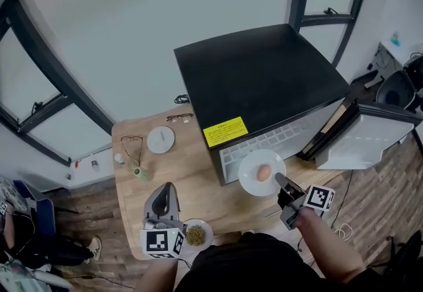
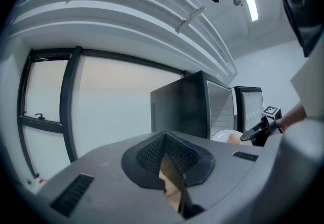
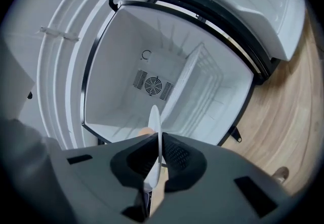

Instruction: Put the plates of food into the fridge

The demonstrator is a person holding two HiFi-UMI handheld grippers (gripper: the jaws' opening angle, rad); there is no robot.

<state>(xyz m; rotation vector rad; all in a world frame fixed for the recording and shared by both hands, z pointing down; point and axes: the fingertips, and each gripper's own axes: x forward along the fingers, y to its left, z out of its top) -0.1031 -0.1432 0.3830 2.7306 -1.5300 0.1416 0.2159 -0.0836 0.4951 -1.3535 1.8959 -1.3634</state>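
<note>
A white plate (image 1: pixel 254 175) with an egg-like brown food (image 1: pixel 263 172) on it hangs in front of the black fridge (image 1: pixel 258 79). My right gripper (image 1: pixel 282 183) is shut on the plate's near rim. In the right gripper view the plate (image 3: pixel 154 116) stands edge-on between the pads, facing the fridge's white inside (image 3: pixel 152 66). My left gripper (image 1: pixel 166 193) is shut with nothing in it, over the table's front edge. A second plate of brownish food (image 1: pixel 196 234) lies on the table just right of it. The left gripper view shows the fridge (image 2: pixel 187 106) and the held plate (image 2: pixel 223 136) off to the right.
The fridge door (image 1: pixel 370 135) stands swung open to the right. On the wooden table (image 1: pixel 198 185) lie a small white round dish (image 1: pixel 160 139), glasses (image 1: pixel 179 117), a wire loop (image 1: pixel 131 146) and a small green bottle (image 1: pixel 139 172). Windows run along the far wall.
</note>
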